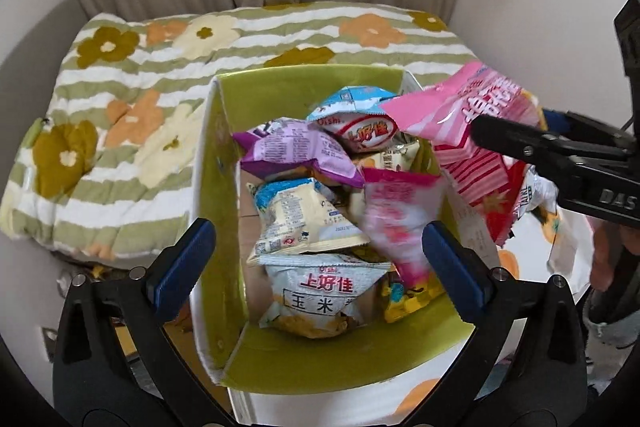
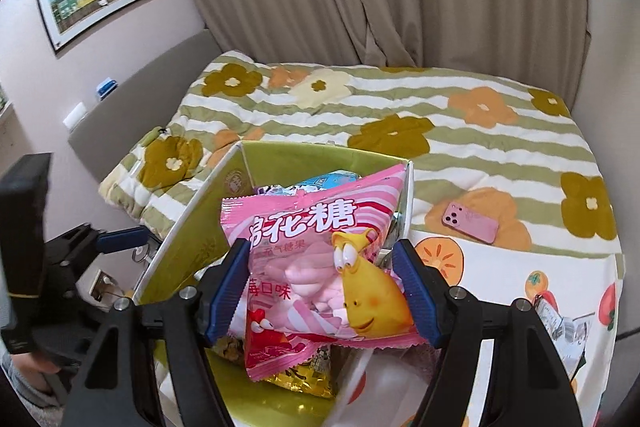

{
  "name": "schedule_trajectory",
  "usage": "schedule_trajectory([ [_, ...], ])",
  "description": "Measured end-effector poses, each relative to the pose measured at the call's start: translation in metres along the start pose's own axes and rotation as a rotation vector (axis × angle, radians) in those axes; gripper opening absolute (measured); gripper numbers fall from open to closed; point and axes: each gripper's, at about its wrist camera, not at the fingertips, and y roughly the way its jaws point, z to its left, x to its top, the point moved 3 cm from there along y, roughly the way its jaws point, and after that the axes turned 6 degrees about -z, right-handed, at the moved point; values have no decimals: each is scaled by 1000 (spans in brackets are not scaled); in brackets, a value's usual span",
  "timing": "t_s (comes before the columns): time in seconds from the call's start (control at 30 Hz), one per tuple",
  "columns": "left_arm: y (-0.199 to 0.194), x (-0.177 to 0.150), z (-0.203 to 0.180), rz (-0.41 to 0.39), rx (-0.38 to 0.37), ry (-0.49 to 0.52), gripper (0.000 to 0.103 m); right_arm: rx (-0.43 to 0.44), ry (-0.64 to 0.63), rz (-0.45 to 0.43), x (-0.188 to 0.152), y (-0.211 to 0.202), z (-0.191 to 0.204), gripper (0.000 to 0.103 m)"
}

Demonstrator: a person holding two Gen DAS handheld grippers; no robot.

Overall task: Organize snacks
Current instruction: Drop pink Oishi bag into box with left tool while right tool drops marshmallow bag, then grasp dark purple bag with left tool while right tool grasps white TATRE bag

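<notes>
Right gripper (image 2: 320, 291) is clamping the pink marshmallow bag (image 2: 316, 259) between its 2 blue pads, and we are holding it over the right rim of the green-lined box (image 1: 280, 83), just above the pile of snack packets (image 1: 316, 211). The bag's long axis is running across the fingers, so part of it is overhanging the box wall. Left gripper (image 1: 316, 259) is hovering over the box with jaws spread wide and holding nothing; a blurred pink packet (image 1: 396, 223) is lying between them. We are judging that the bag needs shifting left, toward the box's centre, before release.
</notes>
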Motion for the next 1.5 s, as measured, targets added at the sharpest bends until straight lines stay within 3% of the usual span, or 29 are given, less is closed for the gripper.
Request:
schedule_trajectory([
  [0.5,14,-18,31,39,-13,-14,102,-20,36,100,2,55,33,70],
  [0.53,15,-21,32,45,-10,-12,102,-21,37,106,1,58,32,71],
  [0.67,17,-30,35,60,-8,-19,102,-4,34,92,-5,60,37,97],
  [0.93,11,-40,34,65,8,-31,102,-9,-23,42,-9,46,44,98],
  [1.23,-21,-34,-2,-4,57,-53,102,45,-43,17,-8,11,34,98],
  [1.5,-42,-36,-72,-59,58,-55,102,33,-62,-54,-15,-51,-9,98],
])
